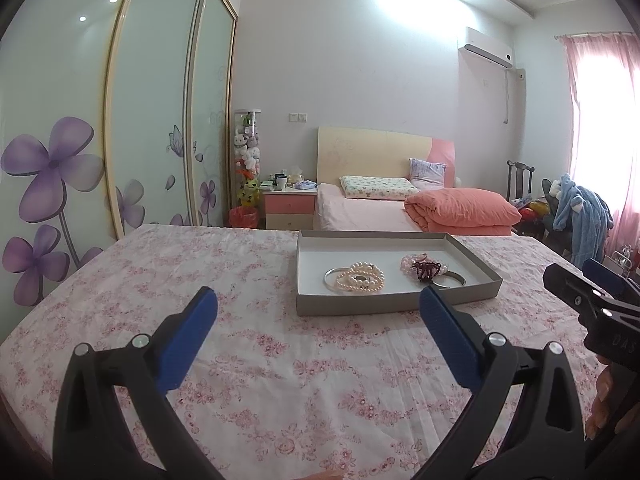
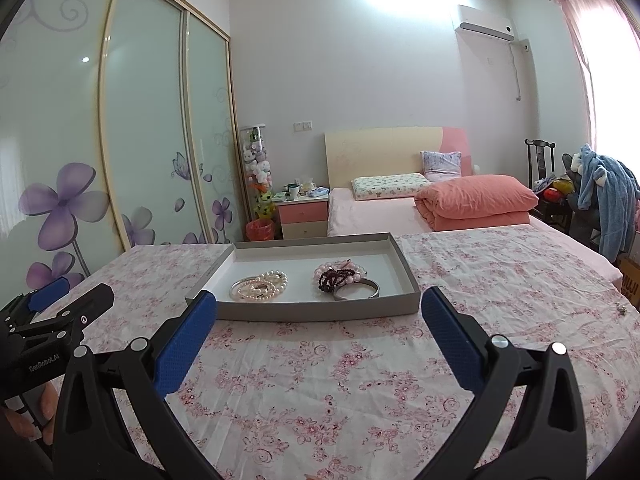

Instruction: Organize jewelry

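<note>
A shallow grey tray (image 1: 360,304) (image 2: 280,312) lies on the floral cloth ahead of both grippers. In it, a cream pearl strand with a silver bangle (image 1: 358,278) (image 2: 260,286) lies at the left. Pink pearls, dark red beads and another silver bangle (image 1: 426,269) (image 2: 348,280) lie at the right. My left gripper (image 1: 318,300) is open and empty, short of the tray's near wall. My right gripper (image 2: 320,304) is open and empty, also just short of the near wall. Each gripper shows at the edge of the other's view.
The pink floral cloth (image 1: 248,344) covers a table. A small metal piece (image 2: 621,309) lies on the cloth far right. Behind stand a bed with an orange quilt (image 1: 460,208), a nightstand (image 1: 288,206), sliding wardrobe doors (image 1: 152,120) and a chair with a blue garment (image 2: 608,192).
</note>
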`<state>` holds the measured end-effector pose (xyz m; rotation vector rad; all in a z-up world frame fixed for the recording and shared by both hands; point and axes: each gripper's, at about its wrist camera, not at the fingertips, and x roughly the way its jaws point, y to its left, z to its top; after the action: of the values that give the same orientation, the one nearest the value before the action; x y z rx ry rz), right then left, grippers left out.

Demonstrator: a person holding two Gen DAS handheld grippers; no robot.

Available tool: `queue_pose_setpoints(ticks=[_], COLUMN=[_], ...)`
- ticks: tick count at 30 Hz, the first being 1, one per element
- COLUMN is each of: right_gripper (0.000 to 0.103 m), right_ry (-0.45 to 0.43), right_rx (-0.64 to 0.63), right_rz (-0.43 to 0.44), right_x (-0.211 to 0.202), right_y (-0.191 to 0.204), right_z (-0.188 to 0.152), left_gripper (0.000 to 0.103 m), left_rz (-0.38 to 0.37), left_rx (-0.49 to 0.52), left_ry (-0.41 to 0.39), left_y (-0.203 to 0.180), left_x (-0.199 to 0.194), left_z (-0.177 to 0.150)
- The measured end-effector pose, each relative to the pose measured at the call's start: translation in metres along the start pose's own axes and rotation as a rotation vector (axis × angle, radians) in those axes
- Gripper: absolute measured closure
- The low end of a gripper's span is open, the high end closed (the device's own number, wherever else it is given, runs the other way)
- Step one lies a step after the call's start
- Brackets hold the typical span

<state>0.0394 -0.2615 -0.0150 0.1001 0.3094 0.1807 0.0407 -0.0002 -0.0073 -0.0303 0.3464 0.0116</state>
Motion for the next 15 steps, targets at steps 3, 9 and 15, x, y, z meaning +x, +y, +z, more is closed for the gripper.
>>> queue_pose_setpoints(ticks=[3, 9, 15], right_gripper=[0.002, 0.002, 0.002], right_ry=[0.000, 0.007, 0.009], right_rx=[0.000, 0.001, 0.002], right_rz=[0.000, 0.003, 0.004], right_x=[0.0000, 0.0014, 0.0024], right_y=[0.0001, 0.0005, 0.0009], right_z=[0.0001, -0.0007, -0.0014], left_gripper=[0.004, 0.004, 0.004], left_rz=[0.001, 0.001, 0.001], left_rx=[-0.001, 0.001, 0.001], left_ry=[0.000, 0.006, 0.010], left_y=[-0.0001, -0.0011, -0.0017], left_x=[0.0000, 0.0014, 0.0028], left_z=[-0.0001, 0.0001, -0.0007])
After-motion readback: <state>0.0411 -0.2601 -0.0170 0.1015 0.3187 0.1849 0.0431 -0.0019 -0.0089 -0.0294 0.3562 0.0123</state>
